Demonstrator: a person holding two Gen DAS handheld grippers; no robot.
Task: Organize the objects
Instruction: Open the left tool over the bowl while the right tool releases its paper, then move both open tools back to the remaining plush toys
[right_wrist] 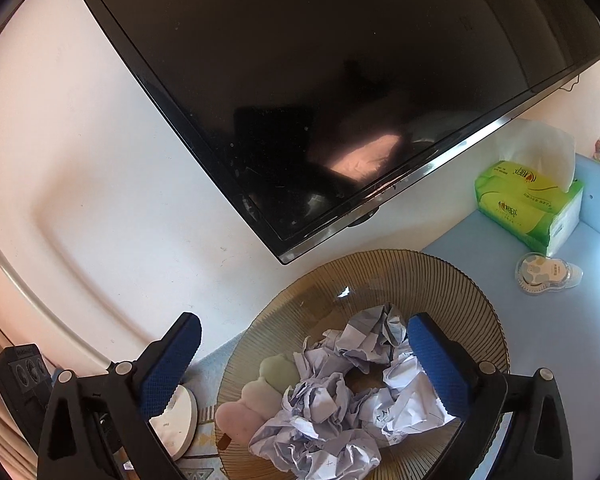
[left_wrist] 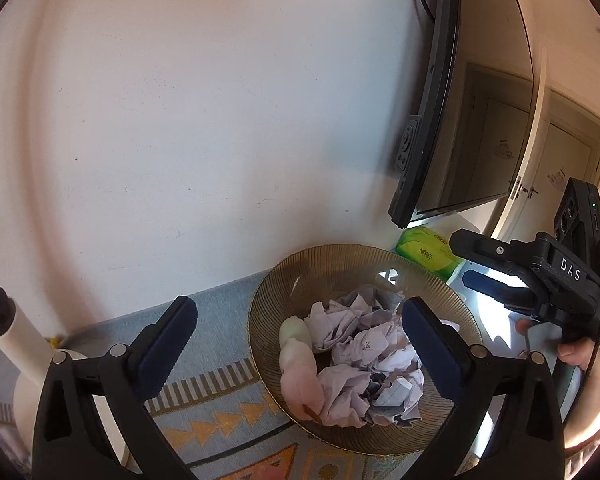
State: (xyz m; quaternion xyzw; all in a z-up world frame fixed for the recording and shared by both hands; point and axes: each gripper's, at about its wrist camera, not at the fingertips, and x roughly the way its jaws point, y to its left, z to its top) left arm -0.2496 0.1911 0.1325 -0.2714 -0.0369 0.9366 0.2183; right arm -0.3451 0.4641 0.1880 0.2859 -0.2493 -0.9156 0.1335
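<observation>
Risk: crumpled white paper balls (right_wrist: 340,408) heaped in the ribbed amber glass bowl (right_wrist: 452,280) on the table could spill if either wide-open, empty tool, left tool (left_wrist: 300,344) or right tool (right_wrist: 304,364), clips the rim.

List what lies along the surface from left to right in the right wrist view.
White round disc → ribbed amber glass bowl holding crumpled paper → small round clear case, with the green tissue box behind it.
</observation>
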